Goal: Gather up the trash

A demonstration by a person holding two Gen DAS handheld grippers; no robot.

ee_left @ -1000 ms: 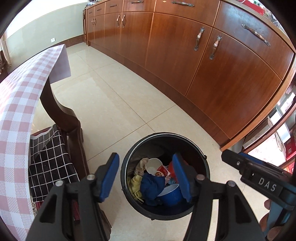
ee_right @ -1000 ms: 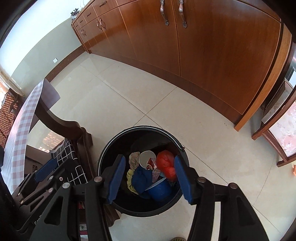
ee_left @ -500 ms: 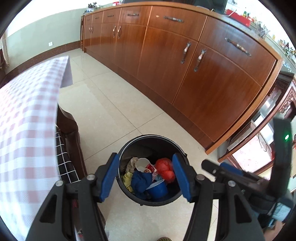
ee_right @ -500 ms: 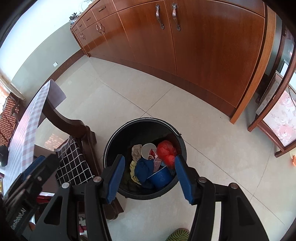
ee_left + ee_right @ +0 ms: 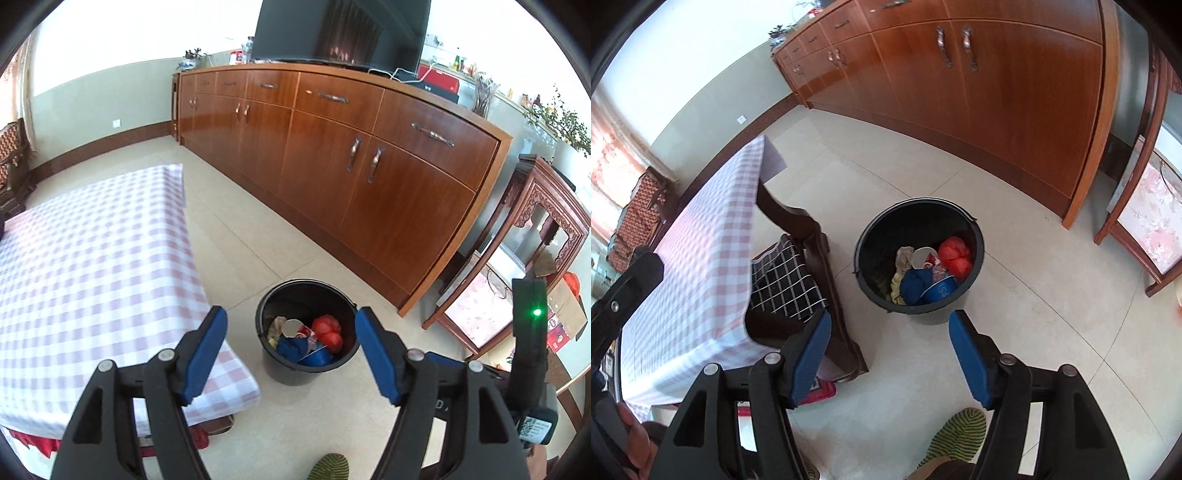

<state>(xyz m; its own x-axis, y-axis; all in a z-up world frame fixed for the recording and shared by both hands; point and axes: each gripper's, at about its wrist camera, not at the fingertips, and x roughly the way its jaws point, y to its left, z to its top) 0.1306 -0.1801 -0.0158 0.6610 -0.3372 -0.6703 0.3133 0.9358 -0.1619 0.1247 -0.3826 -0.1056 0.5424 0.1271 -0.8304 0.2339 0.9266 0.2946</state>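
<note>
While both my claws, left gripper (image 5: 291, 356) and right gripper (image 5: 889, 357), hang released and empty, bare floor (image 5: 1034, 295) rings the black bucket (image 5: 871, 236) beside the table (image 5: 701, 258) edge.

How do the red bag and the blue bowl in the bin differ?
The red bag is soft, bunched and knotted; the blue bowl is rigid and tipped on its side. The bag sits toward the cabinet-side wall, the bowl nearer the grippers. Both lie inside the black bin.

Left tool (image 5: 291, 354) gaping above black trash bucket (image 5: 306, 365) beside table (image 5: 92, 258)
</note>
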